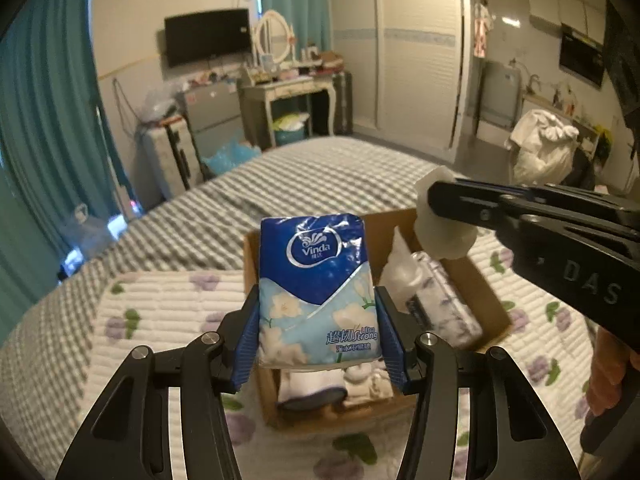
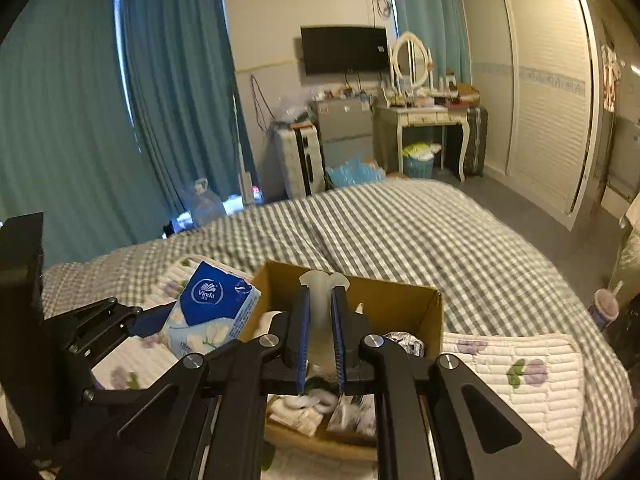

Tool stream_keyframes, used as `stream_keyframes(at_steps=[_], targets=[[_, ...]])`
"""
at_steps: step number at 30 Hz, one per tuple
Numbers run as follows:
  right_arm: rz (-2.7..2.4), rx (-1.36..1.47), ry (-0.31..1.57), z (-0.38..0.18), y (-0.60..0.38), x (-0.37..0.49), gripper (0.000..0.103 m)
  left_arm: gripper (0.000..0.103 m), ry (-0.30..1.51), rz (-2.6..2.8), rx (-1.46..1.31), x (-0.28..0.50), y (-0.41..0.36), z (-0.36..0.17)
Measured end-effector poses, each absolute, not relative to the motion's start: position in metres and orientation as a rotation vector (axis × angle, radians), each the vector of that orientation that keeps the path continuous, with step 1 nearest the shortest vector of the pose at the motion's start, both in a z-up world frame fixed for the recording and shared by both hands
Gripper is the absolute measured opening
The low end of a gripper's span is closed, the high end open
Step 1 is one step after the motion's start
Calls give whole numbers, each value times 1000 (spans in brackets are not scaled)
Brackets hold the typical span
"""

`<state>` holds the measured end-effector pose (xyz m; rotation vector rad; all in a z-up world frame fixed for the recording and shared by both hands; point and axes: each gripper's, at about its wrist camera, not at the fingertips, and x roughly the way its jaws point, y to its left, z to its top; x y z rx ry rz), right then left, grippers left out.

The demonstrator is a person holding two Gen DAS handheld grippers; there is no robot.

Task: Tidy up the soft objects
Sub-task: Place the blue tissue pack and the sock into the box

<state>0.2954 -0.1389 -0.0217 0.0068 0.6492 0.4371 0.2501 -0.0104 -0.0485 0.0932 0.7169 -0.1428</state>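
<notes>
Blue-and-white Vinda tissue pack (image 1: 318,292), printed with pale flowers, pinched upright between the blue-padded jaws of the left gripper (image 1: 316,336); held in the air over the near-left part of an open cardboard box (image 1: 494,304). Same pack in the right wrist view (image 2: 210,310), tilted, just left of the box's (image 2: 394,294) left wall. Translucent white soft piece (image 2: 320,308), squeezed narrow between the nearly closed jaws of the right gripper (image 2: 320,332), flaring out beyond the fingertips; kept above the box interior. Same piece seen from the left wrist (image 1: 442,220) at the tip of the right gripper (image 1: 428,200), over the far right corner of the box. Inside the box: white folded cloth items (image 1: 316,384) at the near end, a white soft object (image 1: 400,272) beside a pale patterned package (image 1: 444,304) along the right side, and a crinkled silver foil item (image 2: 404,342) visible from the right wrist. Box resting on a white quilted mat with purple flower print (image 1: 168,304), spread over a bed with grey-and-white checked cover (image 2: 400,232). Beyond the bed: teal curtains (image 2: 80,120), wall-mounted television (image 2: 344,50), white dressing table with oval mirror (image 2: 420,114), slatted wardrobe doors (image 2: 548,92).
</notes>
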Motion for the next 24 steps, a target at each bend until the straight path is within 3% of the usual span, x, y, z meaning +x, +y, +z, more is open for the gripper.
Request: stream_keyframes(at_steps=[4,6,7,8,9,11,12,21,24], targets=[[427,30,689,-50,-138,321,12,51,760,-139,108,268,-9,-77],[415,46,699,-61,-138,327,18,52,765,-144,112,270,-9,-84],[411,62,702,-64,-140,329,27,53,761,-154,106,269,-9,-85],[404,75,709,-65,-142,330,28,55,752,-162,99,267,-8,-85],[397,70,707,-64,-142,330,28,59,745,-159,99,265,-9,-83],[367,42,690,-55,-143,322,28,92,698,-127,104,256,-10,-72],[364,44,685,-48,-143,320,28,94,672,-114,99,252,-10,-65],[295,78,523,74,-180,236,42,94,513,-53,82,180,-4,52],[273,71,451,120,-195,184,53,95,427,-32,90,138,-1,94]])
